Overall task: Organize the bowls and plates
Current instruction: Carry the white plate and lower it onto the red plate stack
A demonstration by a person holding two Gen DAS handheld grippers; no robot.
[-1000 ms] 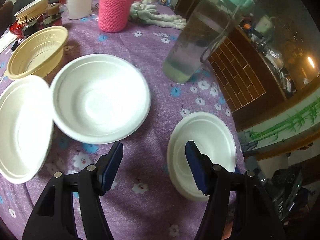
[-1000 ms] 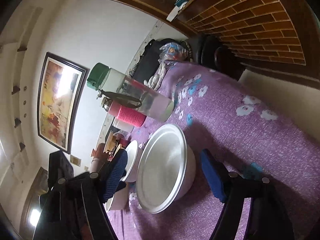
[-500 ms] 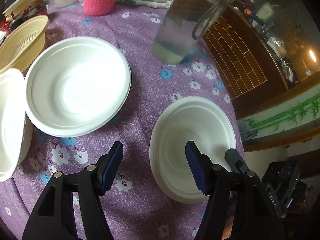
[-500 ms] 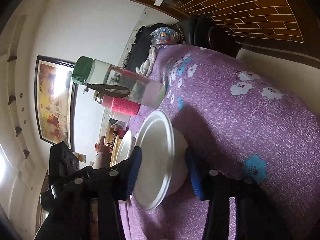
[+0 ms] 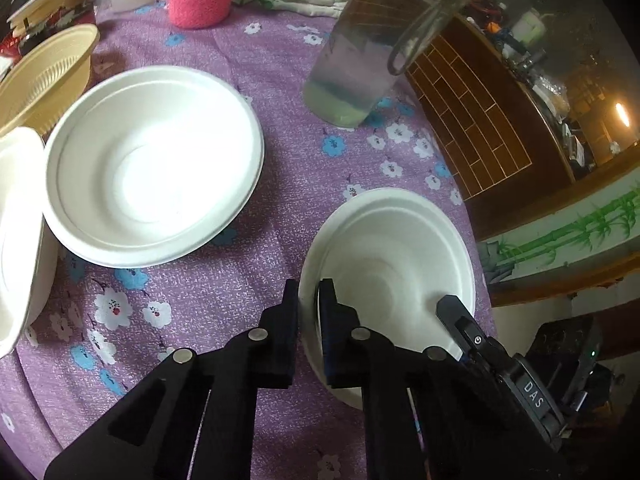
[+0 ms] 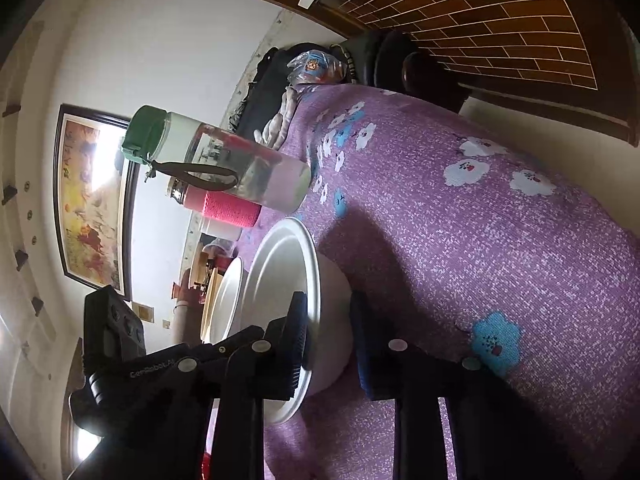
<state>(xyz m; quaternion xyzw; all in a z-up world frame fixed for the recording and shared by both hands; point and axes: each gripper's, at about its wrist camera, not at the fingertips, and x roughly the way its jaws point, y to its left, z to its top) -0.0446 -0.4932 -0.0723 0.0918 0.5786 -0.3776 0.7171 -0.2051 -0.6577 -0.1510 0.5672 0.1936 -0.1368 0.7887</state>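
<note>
Both grippers work the same small white moulded-pulp bowl (image 5: 392, 264), which sits near the edge of the round table under its purple flowered cloth (image 5: 288, 176). The left gripper (image 5: 309, 292), pointing steeply down, has just closed its jaws and now pinches the bowl's near rim, one pad outside the wall and one inside. The right gripper (image 6: 329, 320), angled low across the cloth from the opposite side, has just been closing too; its inner pad presses the rim, while the outer pad stands at the wall, and whether it bears on it I cannot tell. The main risk, as I judge it, is that two grips on one thin, light rim pull against each other, so the wall buckles or the bowl tips and slips towards the table edge. Further in lies the larger white pulp bowl (image 5: 152, 164), a likely place to nest it, overlapping a cream lidded container (image 5: 20, 236) at its left. Beyond stands a clear water bottle with a green cap (image 6: 224, 164); a careless lift could knock it.
</note>
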